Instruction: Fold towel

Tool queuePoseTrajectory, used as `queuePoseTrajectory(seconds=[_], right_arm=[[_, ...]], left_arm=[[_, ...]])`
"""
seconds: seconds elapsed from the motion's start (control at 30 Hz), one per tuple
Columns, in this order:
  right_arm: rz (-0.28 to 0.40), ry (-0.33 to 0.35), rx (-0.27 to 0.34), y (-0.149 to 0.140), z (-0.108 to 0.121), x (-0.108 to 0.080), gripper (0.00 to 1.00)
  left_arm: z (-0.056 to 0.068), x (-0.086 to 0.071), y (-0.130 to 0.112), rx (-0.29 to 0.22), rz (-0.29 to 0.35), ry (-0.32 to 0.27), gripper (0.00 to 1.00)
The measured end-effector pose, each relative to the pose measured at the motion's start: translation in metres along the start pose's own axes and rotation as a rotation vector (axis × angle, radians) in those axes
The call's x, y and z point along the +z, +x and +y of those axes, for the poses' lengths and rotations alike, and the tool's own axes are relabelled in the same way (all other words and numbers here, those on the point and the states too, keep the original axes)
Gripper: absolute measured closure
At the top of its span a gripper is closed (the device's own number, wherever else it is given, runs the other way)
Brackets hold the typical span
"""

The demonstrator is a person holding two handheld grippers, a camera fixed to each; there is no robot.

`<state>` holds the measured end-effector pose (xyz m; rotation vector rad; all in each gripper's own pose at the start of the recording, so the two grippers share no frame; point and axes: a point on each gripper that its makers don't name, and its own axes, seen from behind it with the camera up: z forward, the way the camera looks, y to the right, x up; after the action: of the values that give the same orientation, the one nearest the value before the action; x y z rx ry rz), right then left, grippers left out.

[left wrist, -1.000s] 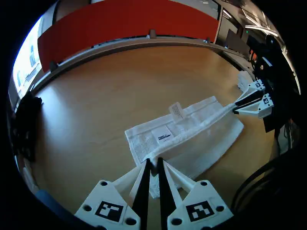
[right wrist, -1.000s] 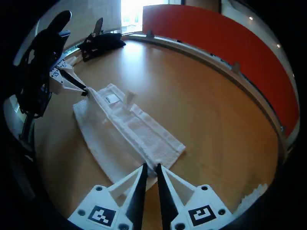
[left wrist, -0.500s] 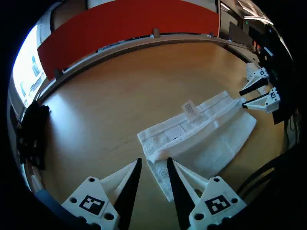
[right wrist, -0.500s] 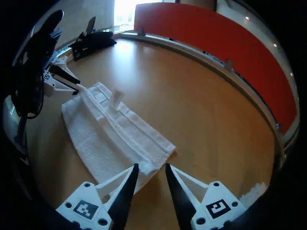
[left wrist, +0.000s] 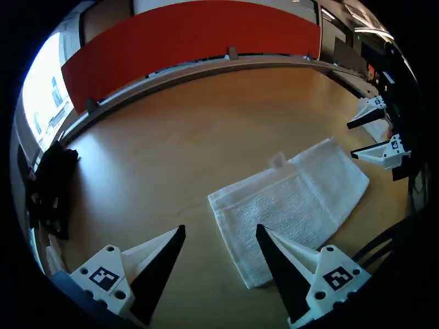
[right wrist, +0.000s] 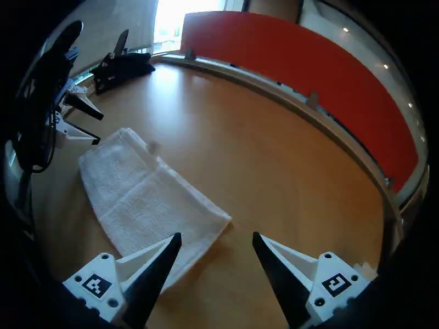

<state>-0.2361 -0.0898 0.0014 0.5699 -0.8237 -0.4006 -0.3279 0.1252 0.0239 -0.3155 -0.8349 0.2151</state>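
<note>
Lying flat on the wooden table (left wrist: 181, 137), the white towel (left wrist: 291, 203) is folded into a tidy oblong with its pile side up. In the left gripper view it runs from the middle out toward 3 o'clock, its near corner at about 5 o'clock. A small tag (left wrist: 277, 160) sticks out from its far long edge, just past the middle of the picture.

The left gripper (left wrist: 219, 227) sits at 6 o'clock in that view with its tongs spread wide. The towel's near corner shows in the gap between them, and the finger on the 5 o'clock side crosses in front of the cloth (whether it touches, I cannot tell). At 3 o'clock the right gripper (left wrist: 354, 140) stands just off the towel's far short end, its two fingers also well apart.

In the right gripper view the towel stretches from 9 o'clock toward 6 o'clock, with the right gripper's own wide-open fingers at 6 o'clock and the towel's near corner just ahead of them.

A red panel (left wrist: 192, 38) lines the table's far edge from 10 to 1 o'clock in the left gripper view. A dark object (left wrist: 52, 181) rests at the table's edge at 9 o'clock, well apart from the towel.
</note>
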Motion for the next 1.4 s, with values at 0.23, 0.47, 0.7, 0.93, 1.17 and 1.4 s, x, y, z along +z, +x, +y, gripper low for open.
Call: queuePoseTrajectory(seconds=[0.23,0.47,0.7,0.93,1.17,1.4], right_arm=[[0.004,0.004,0.012,-0.004,-0.005,-0.008,0.0],[0.007,0.017,0.029,-0.013,-0.017,-0.019,0.0],[0.007,0.029,0.032,-0.025,-0.031,-0.033,0.0],[0.008,0.037,0.033,-0.036,-0.043,-0.048,0.0],[0.009,0.04,0.027,-0.042,-0.049,-0.056,0.0],[0.009,0.045,0.022,-0.044,-0.051,-0.058,0.0]], left_arm=[[0.001,-0.007,-0.005,-0.02,-0.002,-0.002,0.04],[0.002,-0.018,-0.016,-0.038,-0.008,0.004,0.04],[0.006,-0.033,-0.033,-0.057,-0.014,0.01,0.04],[0.01,-0.05,-0.05,-0.091,-0.017,0.022,0.04],[0.012,-0.062,-0.063,-0.121,-0.018,0.036,0.04],[0.01,-0.067,-0.067,-0.144,-0.011,0.048,0.04]])
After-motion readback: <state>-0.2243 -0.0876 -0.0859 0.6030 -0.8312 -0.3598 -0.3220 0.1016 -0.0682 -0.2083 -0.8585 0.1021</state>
